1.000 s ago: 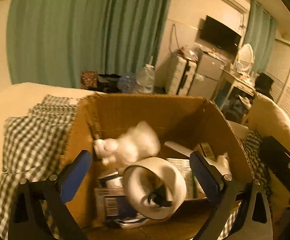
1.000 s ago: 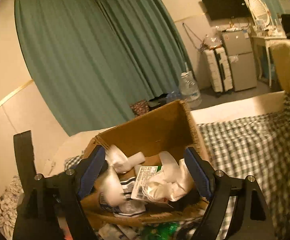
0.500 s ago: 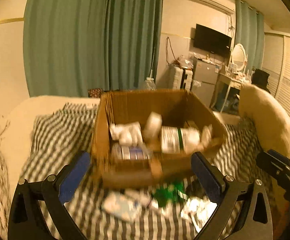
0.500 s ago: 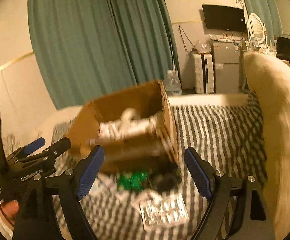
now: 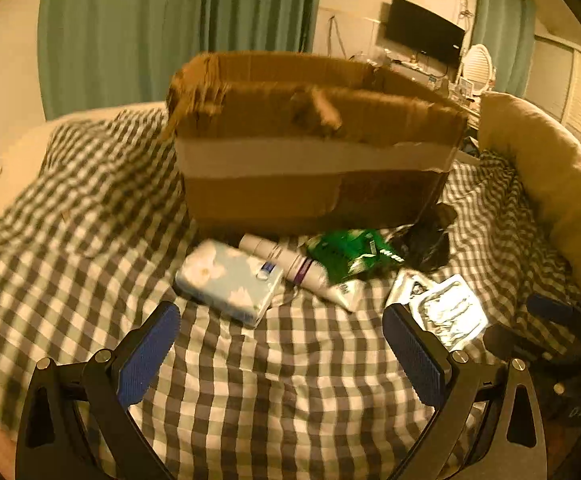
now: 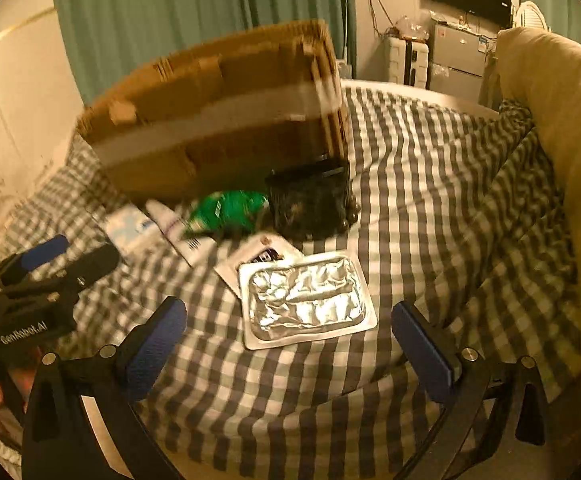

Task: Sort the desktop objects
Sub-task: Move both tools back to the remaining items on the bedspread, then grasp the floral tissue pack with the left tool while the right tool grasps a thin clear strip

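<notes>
A brown cardboard box [image 5: 310,152] [image 6: 218,120] stands on a checked cloth. In front of it lie a light blue tissue pack [image 5: 228,276], a white tube [image 5: 290,268], a green packet [image 5: 350,254] [image 6: 226,210], a black object [image 6: 310,200] and a silver foil blister pack [image 6: 304,300] [image 5: 448,310]. My left gripper [image 5: 280,354] is open and empty, short of the tissue pack. My right gripper [image 6: 290,342] is open and empty, with the foil pack just ahead between its fingers.
The checked cloth [image 5: 90,208] covers a bed. A beige cushion [image 5: 550,184] [image 6: 562,128] runs along the right. Green curtains [image 5: 150,20], a TV [image 5: 424,32] and a small fridge [image 6: 456,56] stand behind. The left gripper shows in the right wrist view [image 6: 38,276].
Both grippers pulled back and down from over the box; its contents are now out of sight and the loose items on the cloth have come into view.
</notes>
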Available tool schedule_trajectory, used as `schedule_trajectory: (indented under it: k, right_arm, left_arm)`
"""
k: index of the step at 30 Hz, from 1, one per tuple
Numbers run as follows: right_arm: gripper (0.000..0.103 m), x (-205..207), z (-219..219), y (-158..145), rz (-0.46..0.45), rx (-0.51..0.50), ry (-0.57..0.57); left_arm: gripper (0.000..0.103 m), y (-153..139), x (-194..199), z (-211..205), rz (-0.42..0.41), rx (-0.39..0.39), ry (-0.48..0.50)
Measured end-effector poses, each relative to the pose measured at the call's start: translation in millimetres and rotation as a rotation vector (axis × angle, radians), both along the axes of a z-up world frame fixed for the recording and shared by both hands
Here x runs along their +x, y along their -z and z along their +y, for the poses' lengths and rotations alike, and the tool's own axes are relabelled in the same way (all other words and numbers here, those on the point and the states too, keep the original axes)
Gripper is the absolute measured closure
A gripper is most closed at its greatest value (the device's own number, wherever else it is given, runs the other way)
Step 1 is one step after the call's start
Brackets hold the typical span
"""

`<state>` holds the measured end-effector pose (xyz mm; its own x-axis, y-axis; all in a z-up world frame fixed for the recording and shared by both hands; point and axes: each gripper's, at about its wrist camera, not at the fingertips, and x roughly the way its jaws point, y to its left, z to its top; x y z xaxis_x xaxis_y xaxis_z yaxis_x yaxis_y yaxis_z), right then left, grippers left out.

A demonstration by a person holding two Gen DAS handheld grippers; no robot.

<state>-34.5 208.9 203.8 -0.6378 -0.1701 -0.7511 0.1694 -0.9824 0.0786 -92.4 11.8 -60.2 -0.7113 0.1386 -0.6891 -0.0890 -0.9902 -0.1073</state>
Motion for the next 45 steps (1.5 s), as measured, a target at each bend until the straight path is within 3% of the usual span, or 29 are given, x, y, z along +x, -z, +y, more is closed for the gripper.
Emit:
schedule_trajectory:
  k: [6, 12, 14, 18, 22, 27, 31, 35, 37, 41, 42, 44, 45]
  right_arm:
    - [0.000, -18.1, -3.8, 20.0, -0.059, 0.061, 0.011]
    - [0.000, -32.4, -6.2, 32.3, -0.103, 0.070, 0.042]
    - [0.000, -33.5, 1.4, 29.1, -0.106, 0.025, 0.126]
    - [0.000, -35.3, 24.4, 29.2, -0.147, -0.199, 0.329]
    - [0.000, -43.3, 30.6, 37.3, -0.161, -0.238, 0.498]
    - [0.000, -53.6, 25.0, 43.3, -0.155, -0.258, 0.580]
    - [0.000, -66.3, 18.5, 55.8, -0.179, -0.178, 0.615]
    - [0.000, -68.1, 4.7, 58.3, -0.158, -0.059, 0.553]
    - [0.001, -62.5, 4.9, 58.1, -0.143, -0.052, 0.512]
    - [0.026, -47.7, 11.2, 51.0, -0.115, -0.048, 0.492]
    - [0.040, -44.9, 12.5, 49.6, -0.113, -0.048, 0.477]
    - [0.061, -38.0, 13.7, 43.6, -0.096, -0.021, 0.444]
    - [0.077, -35.7, 13.8, 41.1, -0.096, -0.027, 0.424]
  left_arm:
    - [0.000, 27.6, -25.1, -12.8, -0.091, 0.018, -0.079]
    - [0.000, 37.9, -41.9, -32.4, -0.121, 0.102, -0.165]
    - [0.000, 37.8, -43.2, -37.8, -0.126, 0.152, -0.193]
    - [0.000, 34.3, -44.3, -47.5, -0.118, 0.238, -0.280]
    - [0.000, 39.6, -52.2, -56.2, -0.130, 0.292, -0.390]
    - [0.000, 47.2, -60.0, -54.8, -0.126, 0.278, -0.451]
    - [0.000, 53.4, -71.5, -46.8, -0.152, 0.193, -0.478]
    - [0.001, 52.0, -69.6, -39.9, -0.117, 0.143, -0.423]
    - [0.010, 48.3, -64.1, -41.4, -0.104, 0.142, -0.415]
    - [0.033, 40.4, -53.1, -44.3, -0.089, 0.142, -0.374]
    - [0.036, 39.7, -51.5, -45.2, -0.089, 0.141, -0.369]
    - [0.051, 36.1, -45.9, -47.5, -0.088, 0.130, -0.369]
    - [0.053, 35.7, -41.2, -47.5, -0.087, 0.136, -0.367]
